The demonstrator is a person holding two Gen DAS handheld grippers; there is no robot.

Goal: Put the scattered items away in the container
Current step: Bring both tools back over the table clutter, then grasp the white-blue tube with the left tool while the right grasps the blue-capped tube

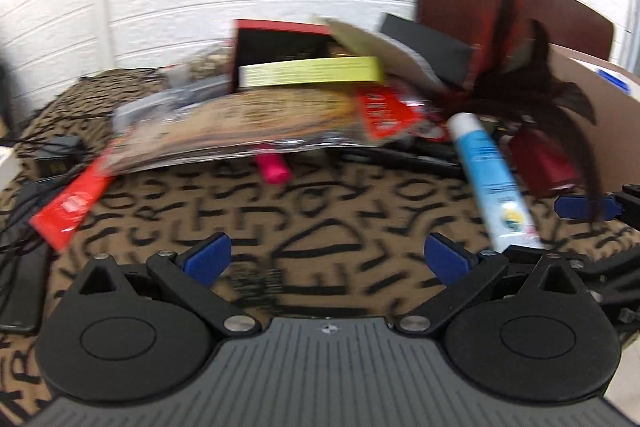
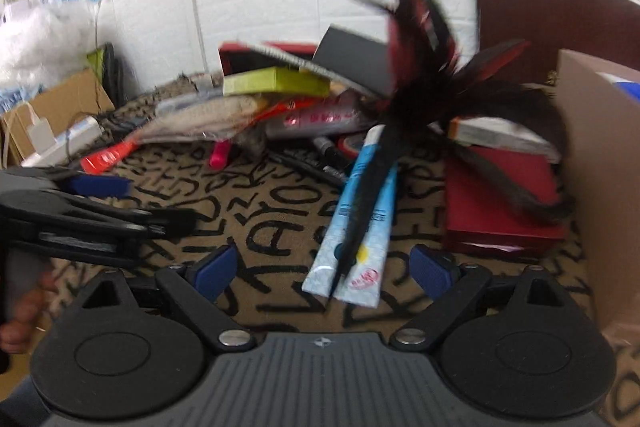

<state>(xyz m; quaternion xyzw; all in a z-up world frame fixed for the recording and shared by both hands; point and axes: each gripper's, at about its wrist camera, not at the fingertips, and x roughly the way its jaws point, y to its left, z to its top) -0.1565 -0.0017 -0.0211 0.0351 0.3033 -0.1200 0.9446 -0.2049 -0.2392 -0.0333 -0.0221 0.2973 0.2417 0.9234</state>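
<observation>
On a letter-patterned cloth (image 1: 320,199), the left gripper (image 1: 326,261) and right gripper (image 2: 325,269) both gape wide and empty, a blue tube (image 2: 360,223) lying centre-right beside the cardboard box (image 2: 600,167) at right.

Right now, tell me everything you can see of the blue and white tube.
The blue and white tube is a long squeeze tube, apparently soft plastic, with blurred print, a yellow spot and a red mark near its flat crimped end. It lies flat on the letter-patterned cloth, crimped end toward the camera, far end among the clutter. A dark feather toy's stem lies along it. It lies ahead of the open right gripper, untouched.
</observation>
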